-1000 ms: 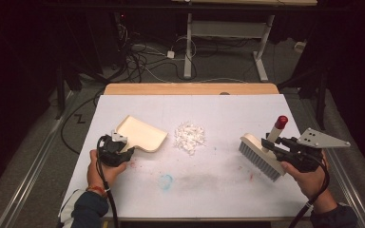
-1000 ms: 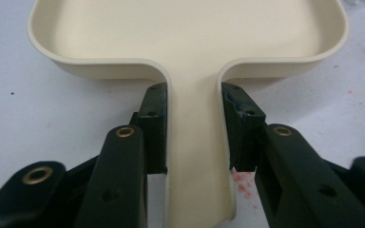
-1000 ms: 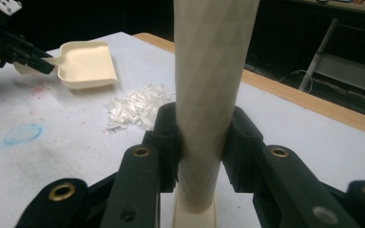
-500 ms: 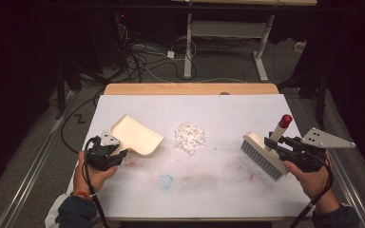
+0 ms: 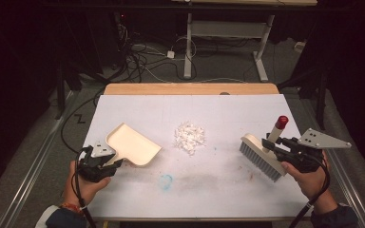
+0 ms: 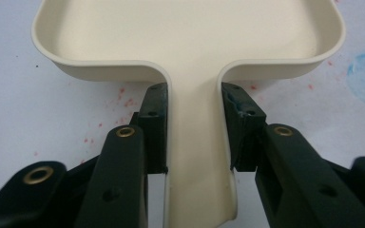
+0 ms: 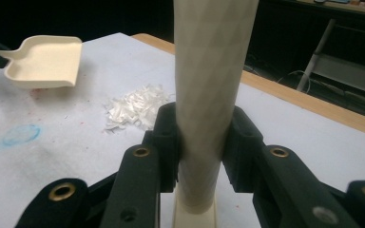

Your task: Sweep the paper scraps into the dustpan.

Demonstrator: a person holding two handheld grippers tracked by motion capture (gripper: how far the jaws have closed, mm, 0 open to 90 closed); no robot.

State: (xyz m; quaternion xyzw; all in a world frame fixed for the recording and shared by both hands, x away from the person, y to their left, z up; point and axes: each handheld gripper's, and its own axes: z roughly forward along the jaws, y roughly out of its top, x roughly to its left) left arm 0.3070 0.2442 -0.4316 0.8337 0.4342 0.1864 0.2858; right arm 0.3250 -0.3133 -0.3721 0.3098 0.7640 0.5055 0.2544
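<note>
Dark room — grey floor (image 5: 38,142) strewn with cables (image 5: 138,57); white-legged desk (image 5: 223,33) behind.

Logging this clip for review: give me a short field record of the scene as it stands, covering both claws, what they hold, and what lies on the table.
left claw: shut on dustpan handle
right claw: shut on brush handle
dustpan: left part of table, open mouth facing scraps
brush: right of scraps, bristles down
scraps: white pile mid-table, between dustpan and brush, touched by neither
table marks: blue ring, reddish specks
</note>
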